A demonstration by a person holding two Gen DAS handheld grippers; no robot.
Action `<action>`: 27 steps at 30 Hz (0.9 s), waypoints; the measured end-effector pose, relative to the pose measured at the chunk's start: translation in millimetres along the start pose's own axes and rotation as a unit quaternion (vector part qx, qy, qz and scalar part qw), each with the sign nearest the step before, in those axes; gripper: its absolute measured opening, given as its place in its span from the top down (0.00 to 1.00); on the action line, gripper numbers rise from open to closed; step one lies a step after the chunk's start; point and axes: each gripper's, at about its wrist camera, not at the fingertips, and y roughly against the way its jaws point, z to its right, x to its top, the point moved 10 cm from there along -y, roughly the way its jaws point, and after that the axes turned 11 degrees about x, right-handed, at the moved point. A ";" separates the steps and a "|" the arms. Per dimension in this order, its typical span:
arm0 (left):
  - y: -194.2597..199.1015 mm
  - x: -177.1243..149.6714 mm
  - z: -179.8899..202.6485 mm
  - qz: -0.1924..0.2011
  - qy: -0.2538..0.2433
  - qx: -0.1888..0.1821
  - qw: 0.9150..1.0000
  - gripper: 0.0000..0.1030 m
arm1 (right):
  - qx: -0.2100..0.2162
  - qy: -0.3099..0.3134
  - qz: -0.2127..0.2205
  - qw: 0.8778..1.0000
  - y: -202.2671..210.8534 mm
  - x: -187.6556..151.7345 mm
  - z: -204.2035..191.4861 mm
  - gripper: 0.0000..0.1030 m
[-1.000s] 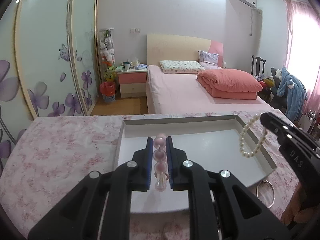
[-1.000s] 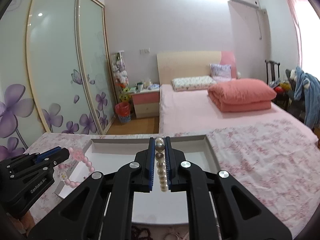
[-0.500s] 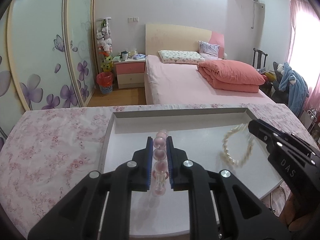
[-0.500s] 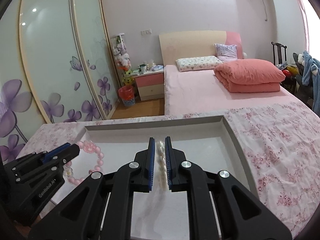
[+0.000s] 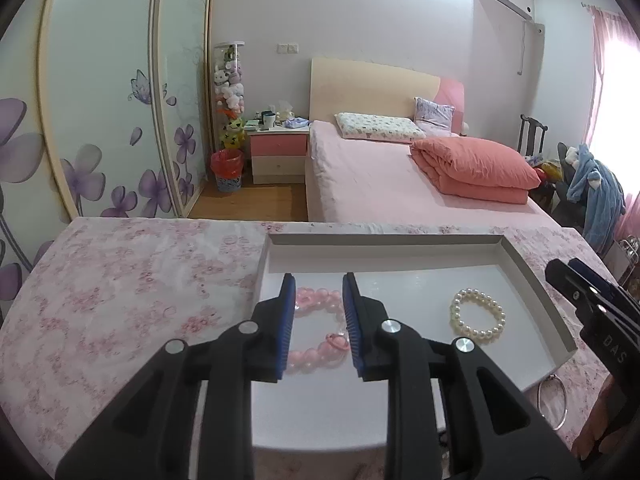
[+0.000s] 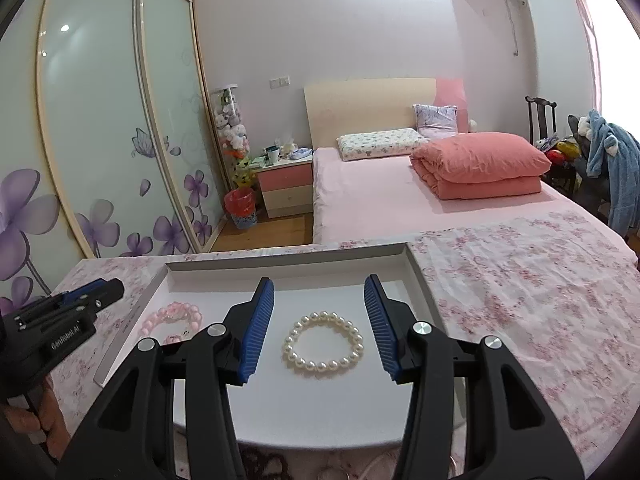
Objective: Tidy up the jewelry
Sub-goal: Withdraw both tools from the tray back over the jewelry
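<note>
Left gripper jaws are spread above the pink bracelet at lower centre; right gripper jaws are spread around the pearl bracelet. Both bracelets lie flat in the white tray. Retracting low risks a pad snagging beads and dragging a bracelet out.

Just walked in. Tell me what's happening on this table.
A person with two handheld grippers is sorting jewelry into a white tray. The left gripper is open over a pink bead bracelet lying in the tray; the right gripper is open over a pearl bracelet beside it. A metal ring lies outside the tray.
</note>
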 end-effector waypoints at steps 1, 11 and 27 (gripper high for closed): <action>4.2 -0.5 -1.9 0.001 0.001 0.000 1.000 0.75 | -0.002 0.002 0.002 1.000 4.0 -0.5 0.6 0.53; 51.4 -32.5 -13.5 -0.002 -0.001 -0.011 1.000 0.69 | -0.015 0.005 0.001 1.000 45.2 -13.9 12.6 0.53; 104.7 -108.1 -9.6 -0.032 -0.020 -0.051 0.998 0.50 | -0.039 -0.002 -0.134 0.990 74.3 -112.9 47.3 0.53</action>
